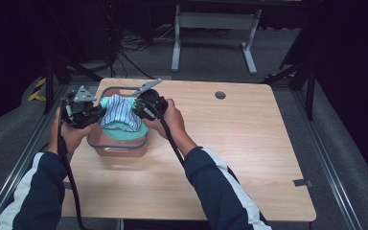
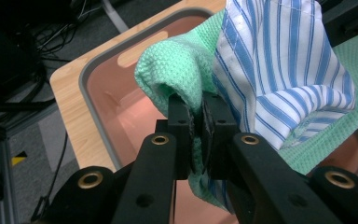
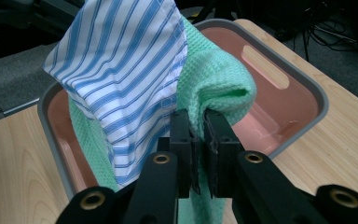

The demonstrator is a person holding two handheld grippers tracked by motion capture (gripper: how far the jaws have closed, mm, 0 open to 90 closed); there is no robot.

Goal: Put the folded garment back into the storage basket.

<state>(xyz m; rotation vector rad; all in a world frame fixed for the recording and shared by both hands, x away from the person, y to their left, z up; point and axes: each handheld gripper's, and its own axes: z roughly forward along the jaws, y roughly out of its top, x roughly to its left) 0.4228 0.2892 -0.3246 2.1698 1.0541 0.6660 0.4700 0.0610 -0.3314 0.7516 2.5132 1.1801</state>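
Green waffle cloth (image 2: pixel 177 70) with striped cloth (image 2: pixel 284 60) draped above pink tub (image 2: pixel 116 107), left gripper (image 2: pixel 198 119) and right gripper (image 3: pixel 199 133) each pinching a green fold, tub floor largely hidden, table (image 1: pixel 230 143).

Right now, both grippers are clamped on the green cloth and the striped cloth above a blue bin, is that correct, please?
Not quite: the bin is pinkish-brown with a grey rim, as the high view shows. Both the left gripper and right gripper do clamp the green cloth with the striped cloth.

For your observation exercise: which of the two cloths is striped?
The blue-and-white striped woven cloth; the plain mint-green waffle-knit cloth beside it has no stripes.
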